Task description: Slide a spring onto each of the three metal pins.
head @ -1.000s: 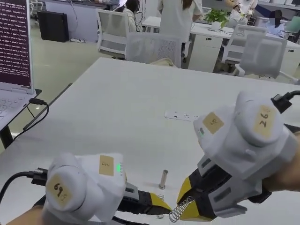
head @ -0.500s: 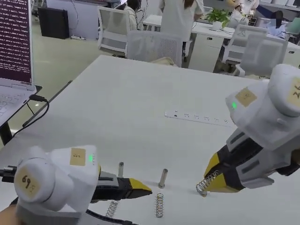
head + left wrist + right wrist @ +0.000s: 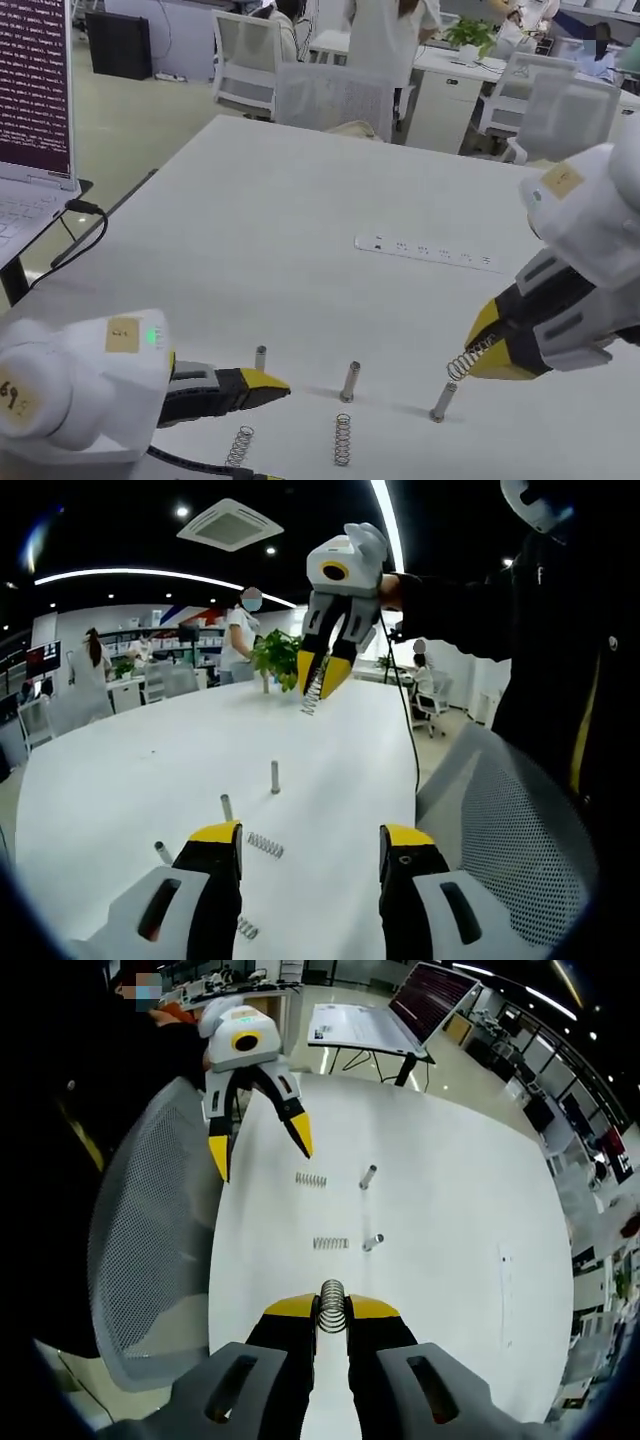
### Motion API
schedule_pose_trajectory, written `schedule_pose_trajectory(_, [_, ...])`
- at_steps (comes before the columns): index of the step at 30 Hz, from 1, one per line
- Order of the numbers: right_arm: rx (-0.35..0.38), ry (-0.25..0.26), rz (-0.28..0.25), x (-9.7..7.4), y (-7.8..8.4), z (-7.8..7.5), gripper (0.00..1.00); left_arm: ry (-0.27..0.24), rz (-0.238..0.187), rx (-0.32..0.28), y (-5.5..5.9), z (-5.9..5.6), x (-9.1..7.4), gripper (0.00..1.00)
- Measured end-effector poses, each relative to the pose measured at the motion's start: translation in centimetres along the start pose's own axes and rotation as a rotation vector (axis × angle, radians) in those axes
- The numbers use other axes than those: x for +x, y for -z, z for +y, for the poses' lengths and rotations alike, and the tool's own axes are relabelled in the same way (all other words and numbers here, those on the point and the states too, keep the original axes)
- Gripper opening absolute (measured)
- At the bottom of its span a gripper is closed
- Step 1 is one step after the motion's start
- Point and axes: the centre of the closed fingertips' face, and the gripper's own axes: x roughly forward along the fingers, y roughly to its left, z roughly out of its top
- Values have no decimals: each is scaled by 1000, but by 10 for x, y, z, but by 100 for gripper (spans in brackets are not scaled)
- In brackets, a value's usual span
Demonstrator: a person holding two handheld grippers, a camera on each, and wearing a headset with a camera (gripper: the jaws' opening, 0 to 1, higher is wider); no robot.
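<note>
Springs of coiled steel wire number three: one spring [image 3: 463,362] is pinched by the right gripper [image 3: 332,1310], two springs [image 3: 240,446] [image 3: 342,439] are laid near three upright metal pins [image 3: 261,357] [image 3: 349,381] [image 3: 442,401]; the left gripper [image 3: 310,832] is held spread.

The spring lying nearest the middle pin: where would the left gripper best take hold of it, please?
Probably across the coils near one end of the spring, coming down from above. It lies flat on the table, so its sides are exposed, and a side pinch leaves the bore free for the middle pin.

Left hand-held gripper [image 3: 310,840] agape, three pins [image 3: 227,807] (bare), right hand-held gripper [image 3: 325,680] clasping spring [image 3: 312,694]
</note>
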Motion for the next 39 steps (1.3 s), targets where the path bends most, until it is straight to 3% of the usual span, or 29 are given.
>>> schedule_pose_trajectory(10, [16, 18, 13, 3, 7, -13, 8, -83, 2, -50, 16, 16, -14, 55])
schedule_pose_trajectory(18, [42, 24, 22, 5, 15, -24, 8, -136, -1, -67, 21, 23, -24, 60])
schedule_pose_trajectory(26, [64, 27, 55, 10, 29, -36, 8, -167, 1, -84, 27, 20, -30, 61])
schedule_pose_trajectory(39, [74, -28, 163, 40, 53, -49, 8, -207, -2, -96, 30, 21, -40, 63])
